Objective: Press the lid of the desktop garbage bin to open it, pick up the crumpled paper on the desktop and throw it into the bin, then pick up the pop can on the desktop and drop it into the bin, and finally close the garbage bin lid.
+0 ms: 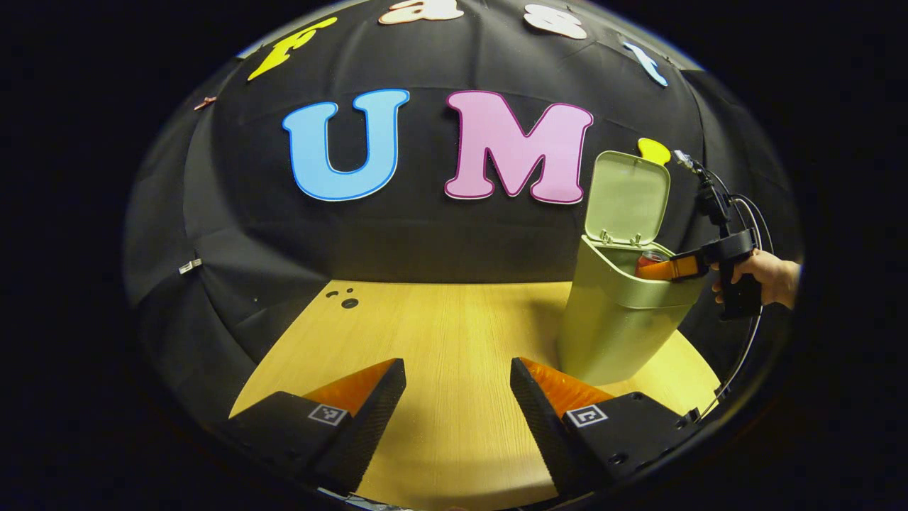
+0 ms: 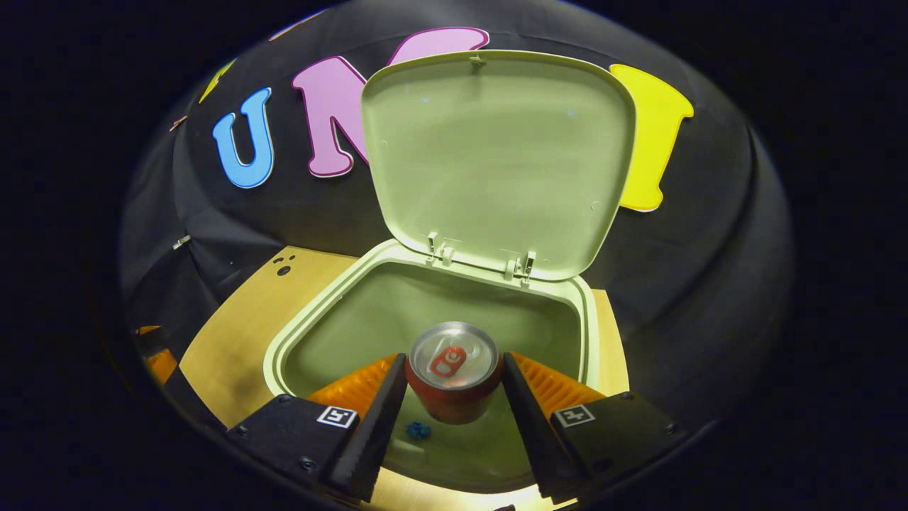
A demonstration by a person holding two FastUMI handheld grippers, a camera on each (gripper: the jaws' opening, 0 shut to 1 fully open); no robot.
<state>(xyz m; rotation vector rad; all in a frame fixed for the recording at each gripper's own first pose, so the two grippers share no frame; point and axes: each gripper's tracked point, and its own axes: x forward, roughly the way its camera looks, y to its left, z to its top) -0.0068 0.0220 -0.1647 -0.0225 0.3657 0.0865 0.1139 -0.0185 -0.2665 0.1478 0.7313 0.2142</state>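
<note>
The pale green bin (image 1: 617, 319) stands on the right of the wooden table (image 1: 440, 319), its lid (image 1: 628, 199) swung up and open. My right gripper (image 1: 674, 268), held by a hand (image 1: 762, 273), reaches over the bin's rim with the red pop can (image 1: 649, 259) in it. In the right gripper view the can (image 2: 454, 376) sits upright between the two fingers, top facing the camera. My right gripper (image 2: 454, 389) is shut on it above the bin's opening (image 2: 319, 305), below the raised lid (image 2: 496, 156). My left gripper (image 1: 457, 376) hovers open over the table with nothing between its fingers.
A small blue speck (image 2: 418, 429) lies at the bottom of the bin; what it is I cannot tell. Small dark holes (image 1: 349, 303) mark the table's far left corner. Black cloth walls close in behind the table.
</note>
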